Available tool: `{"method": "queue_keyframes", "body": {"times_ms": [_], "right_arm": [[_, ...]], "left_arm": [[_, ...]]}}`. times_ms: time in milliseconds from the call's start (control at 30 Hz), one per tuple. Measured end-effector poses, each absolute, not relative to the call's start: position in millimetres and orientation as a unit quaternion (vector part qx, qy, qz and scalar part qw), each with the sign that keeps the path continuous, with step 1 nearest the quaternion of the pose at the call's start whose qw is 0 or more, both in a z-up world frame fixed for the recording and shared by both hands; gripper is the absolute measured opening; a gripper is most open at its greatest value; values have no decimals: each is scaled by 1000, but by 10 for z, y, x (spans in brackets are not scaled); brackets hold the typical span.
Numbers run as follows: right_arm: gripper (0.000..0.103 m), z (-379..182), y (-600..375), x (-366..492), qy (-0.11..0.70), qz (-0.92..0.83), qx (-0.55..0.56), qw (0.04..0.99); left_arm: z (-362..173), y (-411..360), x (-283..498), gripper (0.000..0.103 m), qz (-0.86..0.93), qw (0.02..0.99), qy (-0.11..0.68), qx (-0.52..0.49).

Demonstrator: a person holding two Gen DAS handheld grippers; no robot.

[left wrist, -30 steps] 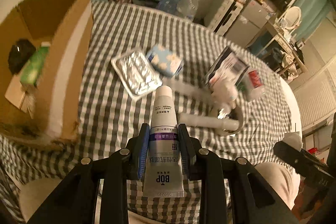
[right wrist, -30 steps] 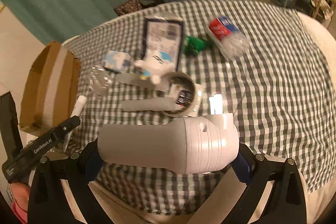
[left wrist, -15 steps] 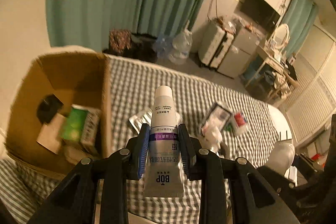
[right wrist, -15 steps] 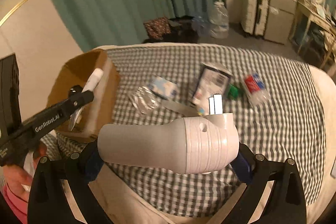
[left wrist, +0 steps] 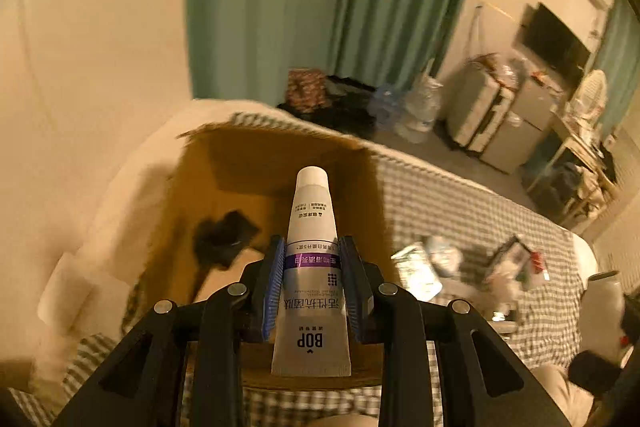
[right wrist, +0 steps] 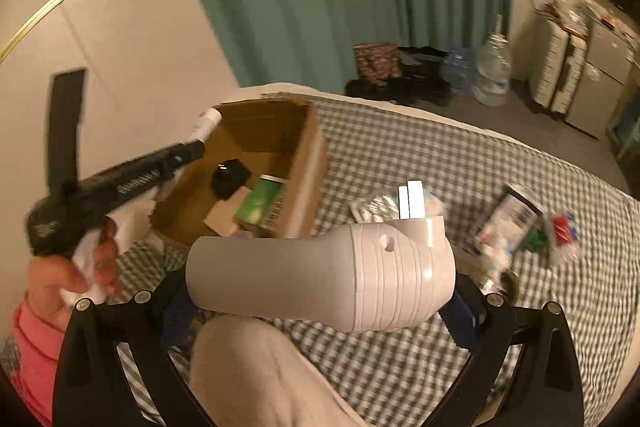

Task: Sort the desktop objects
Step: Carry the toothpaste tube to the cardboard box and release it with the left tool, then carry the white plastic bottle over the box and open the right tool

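The bed [right wrist: 440, 155], covered in a grey-and-white checked cloth, carries everything in the task. At its left end stands an open cardboard box [right wrist: 304, 163], flaps up, holding a dark item [right wrist: 229, 174], a green carton [right wrist: 258, 205] and a pale flat packet; none of their print is legible. Loose items remain scattered on the cloth to the right: a foil blister pack [left wrist: 416, 269], a blue-and-white packet, a dark-edged package [right wrist: 508, 217] with a barcode, and a red-labelled wrapper, all blurred.

The right gripper [right wrist: 320, 311] is clamped across a large pale grey plastic object [right wrist: 324, 277] shaped like a hair-dryer body, its long axis lying crosswise to the fingers. It hangs above the near edge of the bed, right of the box and nearer the viewer.

The left gripper [left wrist: 313, 287] is closed narrowly on a white tube [left wrist: 311, 267], long axis in line with the fingers, cap pointing away and downward. In the left wrist view the cap sits over the box opening, so the box lies directly ahead and below; this hand is judged the nearer to a drop. The person's left hand [right wrist: 80, 267] holds the handle.

Legible print: "BOP" on the tube's crimped end, above Chinese characters and a purple band. The lettering on the left gripper's side is too blurred to read.
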State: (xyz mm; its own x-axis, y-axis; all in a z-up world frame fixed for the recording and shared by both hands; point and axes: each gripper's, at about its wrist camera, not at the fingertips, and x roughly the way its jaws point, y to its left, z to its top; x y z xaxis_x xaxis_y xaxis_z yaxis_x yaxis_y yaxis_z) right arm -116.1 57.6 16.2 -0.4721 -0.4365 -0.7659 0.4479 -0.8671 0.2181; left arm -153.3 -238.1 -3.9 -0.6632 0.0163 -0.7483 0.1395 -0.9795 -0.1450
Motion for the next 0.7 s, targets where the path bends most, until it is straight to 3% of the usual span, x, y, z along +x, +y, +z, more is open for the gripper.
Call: {"method": "queue_keyframes", "body": {"times_ms": [133, 200, 233, 267, 500, 700], "right_arm": [[100, 123, 240, -1266, 13, -846, 454, 279], [100, 85, 77, -1321, 19, -842, 457, 285], [100, 59, 13, -1346, 21, -840, 460, 289], [100, 37, -55, -1367, 22, -837, 462, 292], [100, -178, -477, -1568, 26, -819, 482, 311], [100, -320, -662, -1677, 22, -810, 499, 307]], "left_arm": [[-240, -2554, -1528, 31, -904, 47, 88, 415], [-335, -2627, -1544, 64, -899, 58, 92, 425], [-380, -2672, -1549, 95, -894, 71, 98, 430], [-426, -2733, -1534, 99, -892, 87, 107, 431], [-561, -3083, -1396, 100, -886, 119, 144, 425], [-563, -3127, -1338, 100, -890, 131, 124, 419]]}}
